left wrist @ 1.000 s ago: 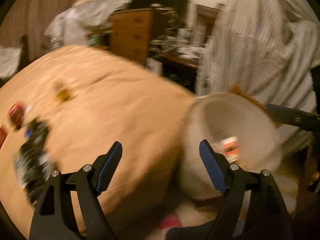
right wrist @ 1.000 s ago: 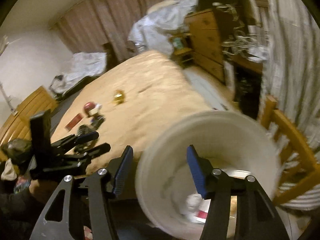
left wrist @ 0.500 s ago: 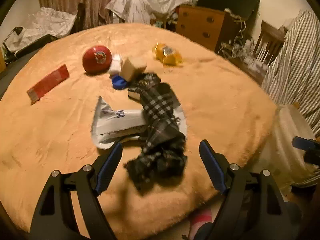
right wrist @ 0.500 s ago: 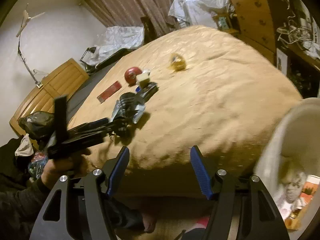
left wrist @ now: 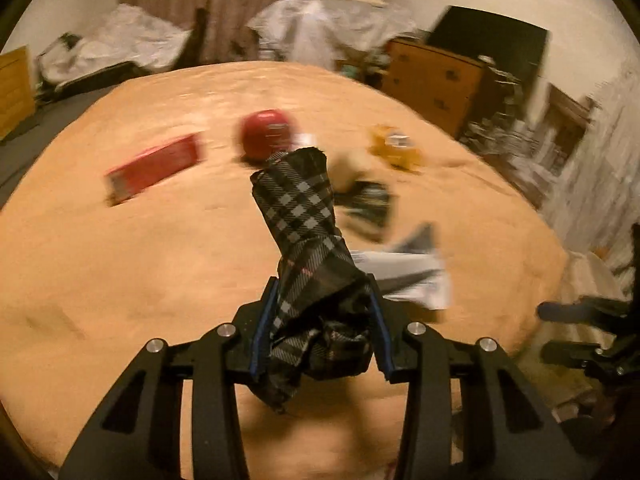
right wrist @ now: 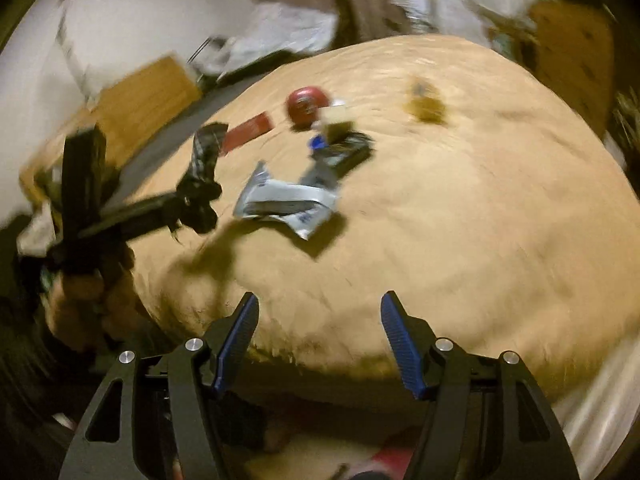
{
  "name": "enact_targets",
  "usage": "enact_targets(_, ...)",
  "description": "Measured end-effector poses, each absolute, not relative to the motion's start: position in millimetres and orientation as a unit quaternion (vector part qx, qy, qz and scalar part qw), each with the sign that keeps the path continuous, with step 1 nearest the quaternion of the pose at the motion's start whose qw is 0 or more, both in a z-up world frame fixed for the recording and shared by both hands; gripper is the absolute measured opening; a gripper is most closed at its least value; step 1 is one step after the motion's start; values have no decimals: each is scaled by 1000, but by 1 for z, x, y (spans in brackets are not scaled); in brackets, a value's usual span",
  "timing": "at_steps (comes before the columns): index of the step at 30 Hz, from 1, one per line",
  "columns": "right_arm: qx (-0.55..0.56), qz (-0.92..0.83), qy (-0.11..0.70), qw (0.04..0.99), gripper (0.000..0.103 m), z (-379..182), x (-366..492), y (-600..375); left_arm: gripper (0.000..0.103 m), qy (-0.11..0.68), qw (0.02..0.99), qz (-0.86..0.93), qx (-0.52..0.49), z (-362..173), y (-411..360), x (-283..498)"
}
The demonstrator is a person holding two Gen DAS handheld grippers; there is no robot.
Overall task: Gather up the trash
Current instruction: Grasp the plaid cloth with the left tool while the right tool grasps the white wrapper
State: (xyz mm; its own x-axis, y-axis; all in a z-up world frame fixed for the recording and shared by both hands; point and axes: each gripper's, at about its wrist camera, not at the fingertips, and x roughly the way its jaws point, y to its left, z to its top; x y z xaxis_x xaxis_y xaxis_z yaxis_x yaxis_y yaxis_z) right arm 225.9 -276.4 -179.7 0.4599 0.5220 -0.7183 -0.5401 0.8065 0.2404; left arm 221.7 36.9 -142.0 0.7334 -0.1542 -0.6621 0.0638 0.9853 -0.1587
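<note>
A: Cluttered bedroom, tan blanket over the bed, wooden dresser behind it. Both views motion-blurred.

B: Hands?

A: Left gripper angles down over the near edge of the bed. Jaws have just been closing — now clamped on the plaid wrapper, which stands up between the pads, clear of the blanket. Right gripper also points down at the near edge, jaws apart, nothing between them.

B: View differences?

A: Right wrist shows the hand gripping the left tool. Only there — a blue cap.

B: Trash left?

A: Silver-white packet beside the plaid wrapper, red flat box, red round item, yellow crumpled piece — all on the blanket.
</note>
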Motion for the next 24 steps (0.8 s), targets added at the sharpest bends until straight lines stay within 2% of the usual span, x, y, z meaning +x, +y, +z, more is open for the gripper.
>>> enact_targets(5,-179,355,369,840,65,-163,243,-203,40,395,915,-11,-80,-169,79,221)
enact_targets(11,-375,396,358,758,68,-174,274,-118,40,402,912,-20,-83,-175,88,222)
enact_targets(21,-404,386,442,701,69,-220,333,-69,44,421,903,-32,-77,-182,82,239)
enact_targets(22,-397,386,447,702,66,-222,337,-69,44,423,902,-32,-76,-182,81,241)
enact_targets(23,-379,391,452,707,59,-222,340,-70,44,424,902,-32,-74,-183,80,244)
enact_targets(24,-370,392,451,711,58,-221,339,-71,44,425,902,-32,-74,-183,79,247)
